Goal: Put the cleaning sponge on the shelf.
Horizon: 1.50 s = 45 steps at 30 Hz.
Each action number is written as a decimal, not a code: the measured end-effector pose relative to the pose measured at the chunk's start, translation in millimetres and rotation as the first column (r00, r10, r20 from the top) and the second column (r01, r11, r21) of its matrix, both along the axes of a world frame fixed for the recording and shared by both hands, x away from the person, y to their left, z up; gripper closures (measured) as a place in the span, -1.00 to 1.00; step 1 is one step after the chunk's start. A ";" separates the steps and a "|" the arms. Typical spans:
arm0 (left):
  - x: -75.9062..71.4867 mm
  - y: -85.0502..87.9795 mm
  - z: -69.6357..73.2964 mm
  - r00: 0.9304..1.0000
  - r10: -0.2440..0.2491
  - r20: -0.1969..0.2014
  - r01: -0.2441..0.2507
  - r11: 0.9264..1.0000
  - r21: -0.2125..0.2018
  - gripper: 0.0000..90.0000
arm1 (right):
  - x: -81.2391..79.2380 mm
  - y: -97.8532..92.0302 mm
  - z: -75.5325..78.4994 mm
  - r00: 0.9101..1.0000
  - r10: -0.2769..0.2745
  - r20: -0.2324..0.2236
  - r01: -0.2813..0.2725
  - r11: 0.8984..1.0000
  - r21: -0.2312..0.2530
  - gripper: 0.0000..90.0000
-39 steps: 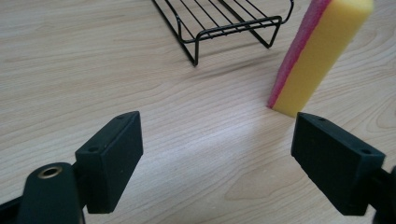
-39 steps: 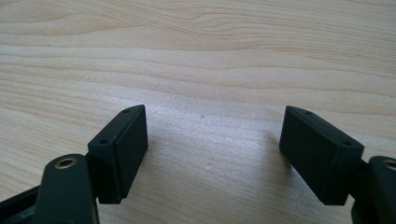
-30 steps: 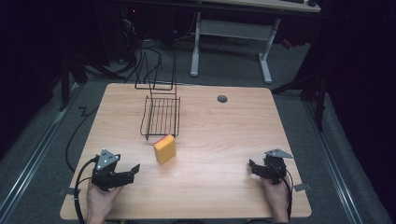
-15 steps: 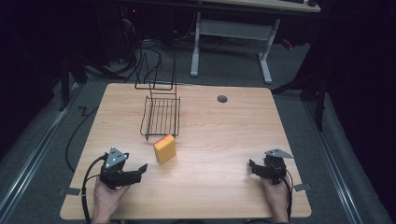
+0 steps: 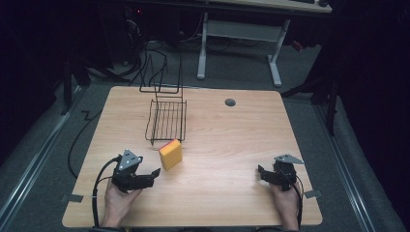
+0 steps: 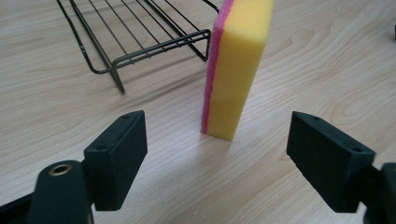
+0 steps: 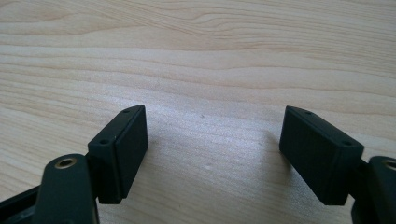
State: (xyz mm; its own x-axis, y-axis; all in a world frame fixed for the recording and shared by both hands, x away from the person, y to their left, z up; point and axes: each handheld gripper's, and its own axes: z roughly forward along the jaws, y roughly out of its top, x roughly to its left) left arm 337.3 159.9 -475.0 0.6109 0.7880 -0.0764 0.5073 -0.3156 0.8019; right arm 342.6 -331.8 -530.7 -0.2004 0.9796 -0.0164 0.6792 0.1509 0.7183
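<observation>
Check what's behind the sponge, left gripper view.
Behind the sponge lies the wire rack on the table. The sponge covers the rack's near corner, so contact between them can't be judged.

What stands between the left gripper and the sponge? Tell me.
Nothing visible. The left gripper has its jaws open, just easing inward, and only bare table lies between them and the upright yellow sponge. The wire rack sits off to the side, behind it.
</observation>
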 end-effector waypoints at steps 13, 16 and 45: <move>6.7 -12.4 3.3 1.000 -0.016 0.021 0.016 1.000 0.013 -0.50 | 0.0 0.0 0.0 1.000 0.000 0.000 0.000 1.000 0.000 -0.47; 8.5 -15.7 3.8 1.000 -0.021 0.022 0.021 1.000 0.018 -0.50 | 0.0 0.0 0.0 1.000 0.000 0.000 0.000 1.000 0.000 -0.47; 35.0 -41.6 0.4 0.999 -0.041 0.000 0.041 0.999 0.033 -0.44 | 0.0 0.0 0.0 1.000 0.001 0.000 -0.001 1.000 0.000 -0.47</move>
